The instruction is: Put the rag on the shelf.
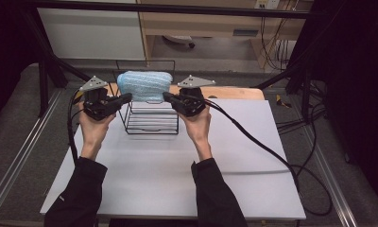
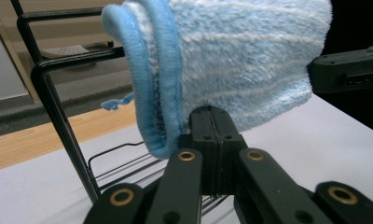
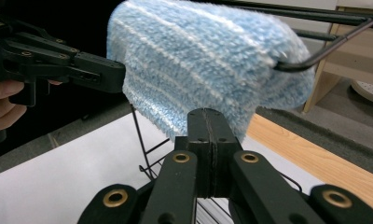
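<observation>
Near edge of the white desk (image 1: 144,179) was bare, forearms in dark sleeves coming in from below. Mid-desk, both hands held tongs either side of a black wire rack (image 1: 149,118). Left tongs (image 1: 126,98) and right tongs (image 1: 167,97): jaws fully together in both gripper views, nothing pinched between them; tips sat just beside the lower edge of the towel, contact unclear. The folded light-blue towel (image 1: 144,85) was draped over the rack's top bar, hanging down both sides; the hemmed edge (image 2: 149,93) faced the left tongs. Judgement: draping looks basically done and released; what's left is pulling both tongs back, maybe a nudge to square the towel. Beyond the desk: a wooden strip (image 1: 239,92), then floor and cabinets.
</observation>
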A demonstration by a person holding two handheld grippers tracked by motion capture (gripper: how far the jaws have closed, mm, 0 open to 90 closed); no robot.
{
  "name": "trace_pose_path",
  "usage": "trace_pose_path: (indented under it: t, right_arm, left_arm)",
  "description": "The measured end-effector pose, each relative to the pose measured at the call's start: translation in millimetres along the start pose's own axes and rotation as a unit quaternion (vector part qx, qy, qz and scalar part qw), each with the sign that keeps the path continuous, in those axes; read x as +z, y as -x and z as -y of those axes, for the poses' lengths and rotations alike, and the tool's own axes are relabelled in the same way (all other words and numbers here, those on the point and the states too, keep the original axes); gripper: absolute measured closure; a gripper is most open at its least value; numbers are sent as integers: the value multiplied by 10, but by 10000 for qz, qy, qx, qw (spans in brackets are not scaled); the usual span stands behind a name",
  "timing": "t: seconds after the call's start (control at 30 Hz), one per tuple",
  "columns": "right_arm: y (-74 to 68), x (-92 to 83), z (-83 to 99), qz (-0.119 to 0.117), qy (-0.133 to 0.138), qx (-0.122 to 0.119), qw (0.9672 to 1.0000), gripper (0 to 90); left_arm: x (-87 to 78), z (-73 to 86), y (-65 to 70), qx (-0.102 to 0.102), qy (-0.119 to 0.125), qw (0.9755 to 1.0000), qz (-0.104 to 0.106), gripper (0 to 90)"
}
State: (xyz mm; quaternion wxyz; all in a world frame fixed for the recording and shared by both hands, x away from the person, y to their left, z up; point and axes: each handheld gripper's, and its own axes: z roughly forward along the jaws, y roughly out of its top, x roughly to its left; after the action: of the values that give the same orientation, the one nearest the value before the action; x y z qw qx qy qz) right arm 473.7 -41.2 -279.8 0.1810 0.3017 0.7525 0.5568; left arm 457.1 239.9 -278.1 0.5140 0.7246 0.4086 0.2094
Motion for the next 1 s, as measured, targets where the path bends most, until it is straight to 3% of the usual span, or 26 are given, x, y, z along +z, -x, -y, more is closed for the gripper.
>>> trace_pose_path:
  t: [0.2, 0.5, 0.77, 1.0]
  right_arm:
    - [18, 59, 51, 60, 75, -37, 9999, 900]
    - [-47, -51, 24, -54, 264, -188, 9995, 816]
    - [-60, -199, -58, -163, 442, -150, 9988, 672]
    - [-69, -331, -80, -119, 367, -256, 9989, 508]
  left_arm:
    - [49, 13, -27, -30, 49, 10000, -30, 893]
    - [-94, 4, 20, 54, 153, 9999, 46, 857]
    - [-212, -42, 119, 214, 235, 9995, 78, 711]
    - [-298, 23, 165, 340, 199, 9992, 92, 538]
